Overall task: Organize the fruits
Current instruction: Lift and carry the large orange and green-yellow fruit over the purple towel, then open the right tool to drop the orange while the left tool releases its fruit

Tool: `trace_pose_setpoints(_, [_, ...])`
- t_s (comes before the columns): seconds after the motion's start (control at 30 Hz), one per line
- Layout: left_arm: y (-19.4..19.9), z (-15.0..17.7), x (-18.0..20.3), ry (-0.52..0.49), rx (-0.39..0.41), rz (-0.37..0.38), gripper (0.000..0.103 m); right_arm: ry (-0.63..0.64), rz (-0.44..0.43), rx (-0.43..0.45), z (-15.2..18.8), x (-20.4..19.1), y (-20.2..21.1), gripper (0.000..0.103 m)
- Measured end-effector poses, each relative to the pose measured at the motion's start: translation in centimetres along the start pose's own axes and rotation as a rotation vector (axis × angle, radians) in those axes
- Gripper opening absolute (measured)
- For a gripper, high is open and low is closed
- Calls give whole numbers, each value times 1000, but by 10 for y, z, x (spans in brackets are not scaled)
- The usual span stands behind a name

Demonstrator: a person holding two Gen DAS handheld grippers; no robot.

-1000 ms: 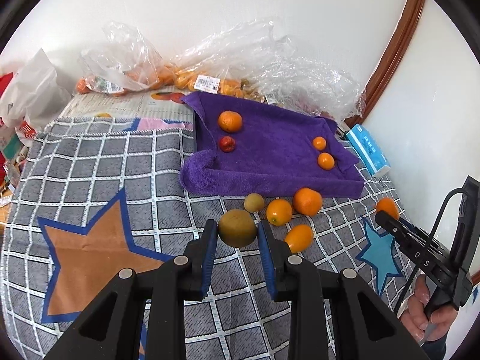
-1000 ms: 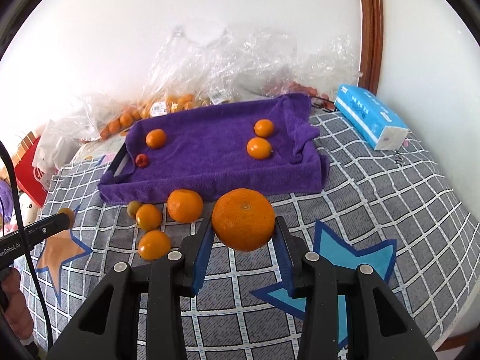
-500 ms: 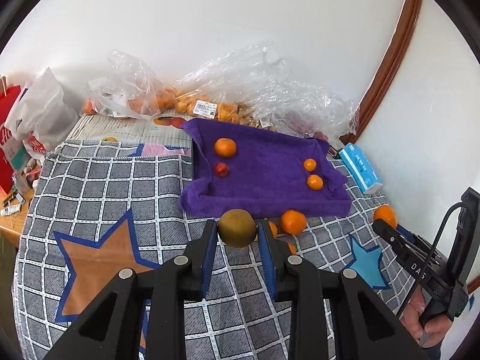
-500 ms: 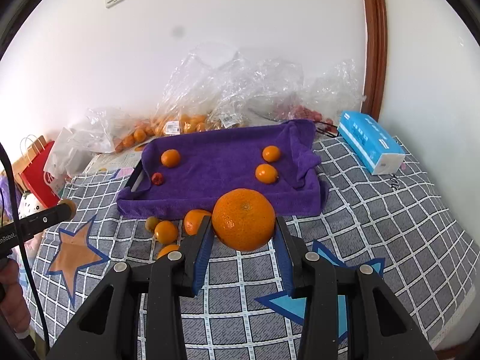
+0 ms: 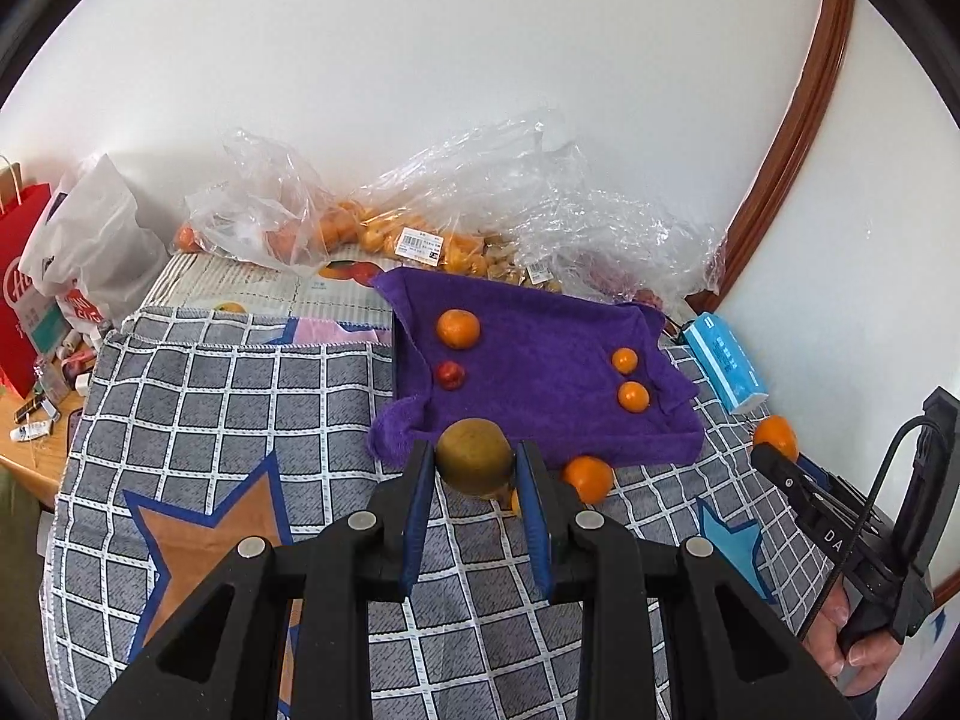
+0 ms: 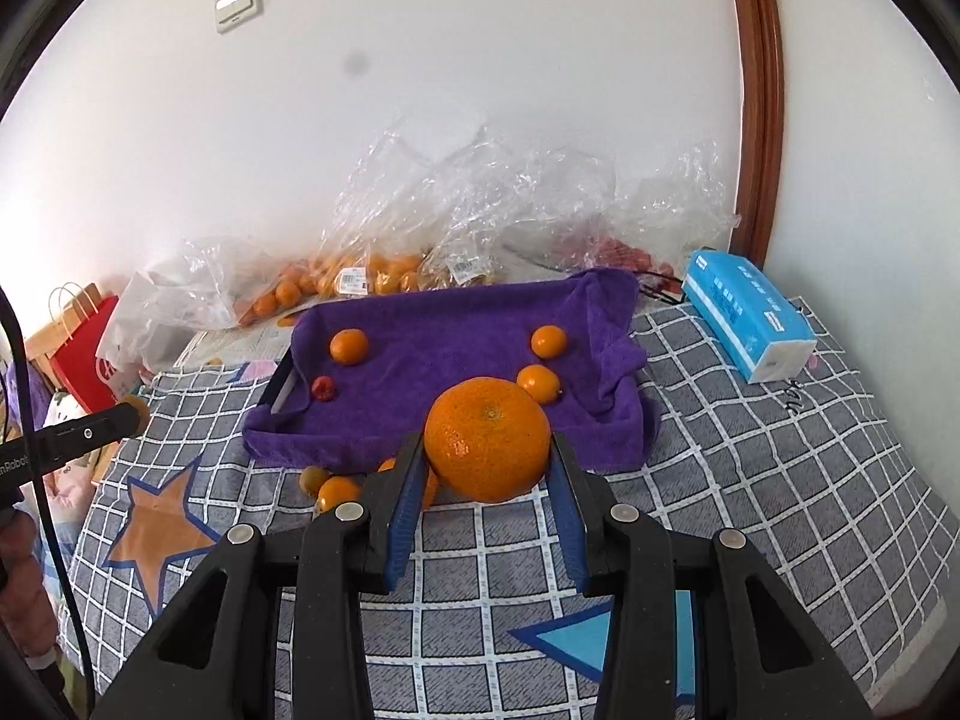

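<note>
My left gripper point(image 5: 474, 468) is shut on a brown-green kiwi point(image 5: 474, 463) and holds it in the air in front of the purple towel-lined tray point(image 5: 540, 414). My right gripper point(image 6: 487, 459) is shut on a large orange point(image 6: 487, 447), also raised before the tray point(image 6: 420, 438). On the towel lie an orange point(image 5: 458, 328), a small red fruit point(image 5: 450, 375) and two small oranges point(image 5: 624, 360) point(image 5: 633, 396). Loose oranges point(image 5: 588, 478) point(image 6: 337, 492) and a small kiwi point(image 6: 312, 478) lie on the checked cloth by the tray's front edge.
Clear plastic bags of oranges point(image 5: 360, 234) lie against the back wall. A blue tissue pack point(image 6: 750, 315) sits right of the tray. A red paper bag point(image 5: 24, 276) and a white bag point(image 5: 90, 246) stand at the left. The checked cloth point(image 5: 210, 396) has star patches.
Both grippers have risen and drawn back from the table, each still holding its fruit. The tray and loose fruits look smaller and farther away.
</note>
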State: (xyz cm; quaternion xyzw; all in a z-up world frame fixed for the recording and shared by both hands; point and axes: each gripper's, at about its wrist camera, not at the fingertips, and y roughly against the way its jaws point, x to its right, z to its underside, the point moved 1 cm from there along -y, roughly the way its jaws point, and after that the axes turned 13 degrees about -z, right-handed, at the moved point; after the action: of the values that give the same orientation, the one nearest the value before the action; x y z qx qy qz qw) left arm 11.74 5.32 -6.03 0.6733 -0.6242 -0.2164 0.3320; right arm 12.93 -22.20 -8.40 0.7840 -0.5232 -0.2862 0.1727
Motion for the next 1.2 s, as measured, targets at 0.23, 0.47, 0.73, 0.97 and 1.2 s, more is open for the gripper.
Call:
trace_pose_setpoints(0.23, [-11, -11, -6, 18, 0, -10, 26, 5, 7, -10, -10, 9, -15, 40])
trace_pose_setpoints(0.47, [-33, -27, -9, 34, -10, -22, 26, 20, 30, 1, -24, 28, -26, 40])
trace_pose_setpoints(0.73, [-75, -38, 3, 20, -47, -28, 26, -5, 57, -24, -31, 59, -56, 40])
trace_pose_setpoints(0.97, [-117, -41, 21, -10, -99, -29, 26, -37, 53, -63, -33, 86, -97, 40])
trace_pose_setpoints(1.2, [-157, -35, 33, -28, -165, -29, 26, -43, 52, -111, -26, 96, -126, 40])
